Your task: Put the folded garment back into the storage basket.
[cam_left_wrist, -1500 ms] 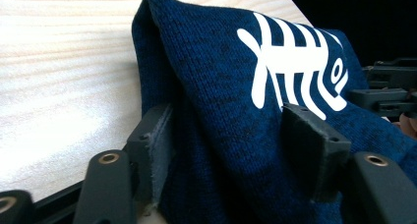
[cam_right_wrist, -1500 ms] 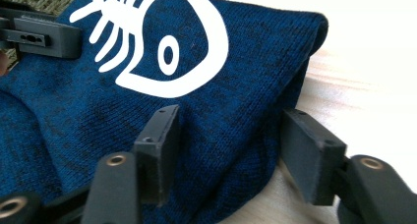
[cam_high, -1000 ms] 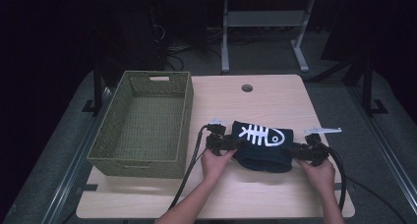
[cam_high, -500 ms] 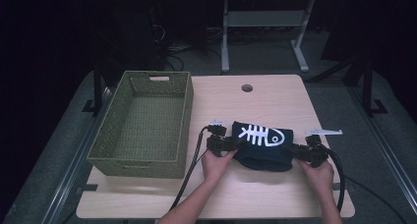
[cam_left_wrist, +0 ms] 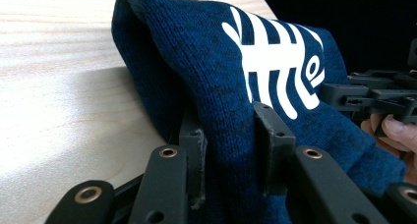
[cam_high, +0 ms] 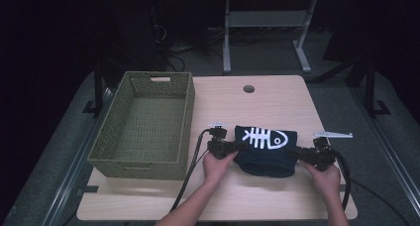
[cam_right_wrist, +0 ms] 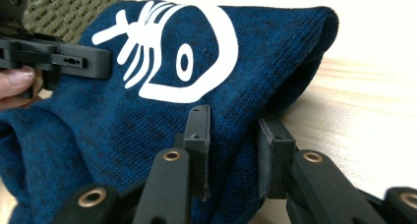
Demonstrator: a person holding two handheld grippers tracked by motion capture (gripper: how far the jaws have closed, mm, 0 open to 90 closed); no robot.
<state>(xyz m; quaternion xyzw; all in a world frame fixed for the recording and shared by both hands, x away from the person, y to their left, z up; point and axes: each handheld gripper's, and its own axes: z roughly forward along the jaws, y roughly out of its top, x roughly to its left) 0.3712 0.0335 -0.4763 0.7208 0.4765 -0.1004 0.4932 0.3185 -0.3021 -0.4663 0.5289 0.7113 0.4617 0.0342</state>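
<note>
The folded dark blue knitted sweater (cam_high: 266, 150) carries no readable writing, only a white fish-skeleton picture (cam_high: 261, 137). It lies on the light wooden table (cam_high: 257, 102), right of the green woven basket (cam_high: 146, 122). The left gripper (cam_left_wrist: 230, 135) and the right gripper (cam_right_wrist: 235, 135) each pinch one end of the sweater.

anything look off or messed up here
Nothing stands out. The blue sweater sits folded on the table, fish-bone print up, with the left gripper and right gripper each clamped on a side of it. The green basket sits square beside it.
</note>
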